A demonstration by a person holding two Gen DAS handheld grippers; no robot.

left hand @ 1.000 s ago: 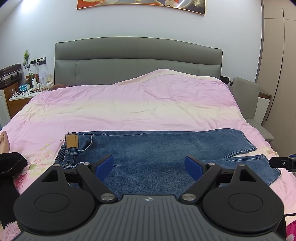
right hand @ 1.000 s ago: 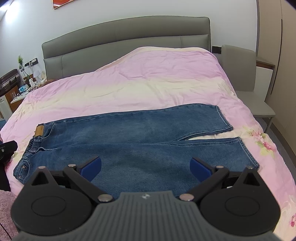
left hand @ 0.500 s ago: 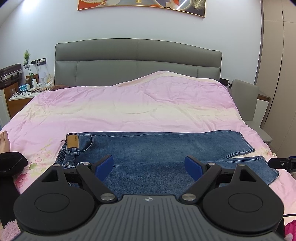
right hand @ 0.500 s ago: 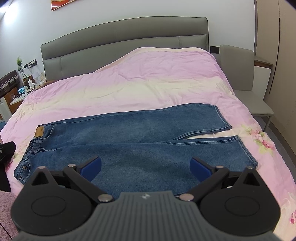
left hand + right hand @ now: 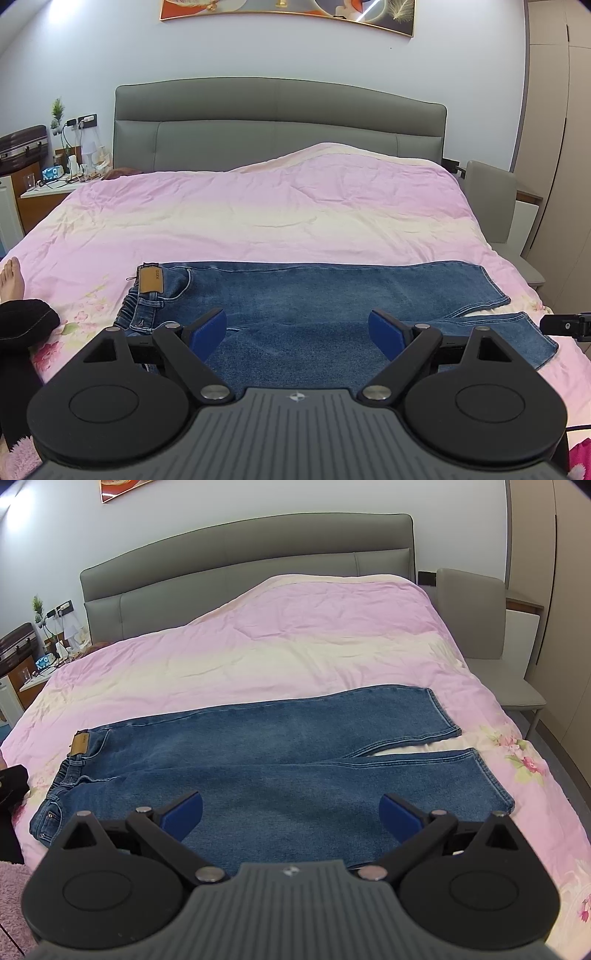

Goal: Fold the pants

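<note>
I see the jeans (image 5: 258,760) spread flat across the near part of the pink bedspread (image 5: 295,642), waistband to my left with its tan patch (image 5: 80,744) facing up, legs running right and parting slightly at the hems. My left gripper (image 5: 297,328) hangs over the seat and thigh area, blue pads spread wide, holding nothing. My right gripper (image 5: 291,812) (also spread and empty) hangs over the near leg. A grey headboard (image 5: 277,125) stands behind.
</note>
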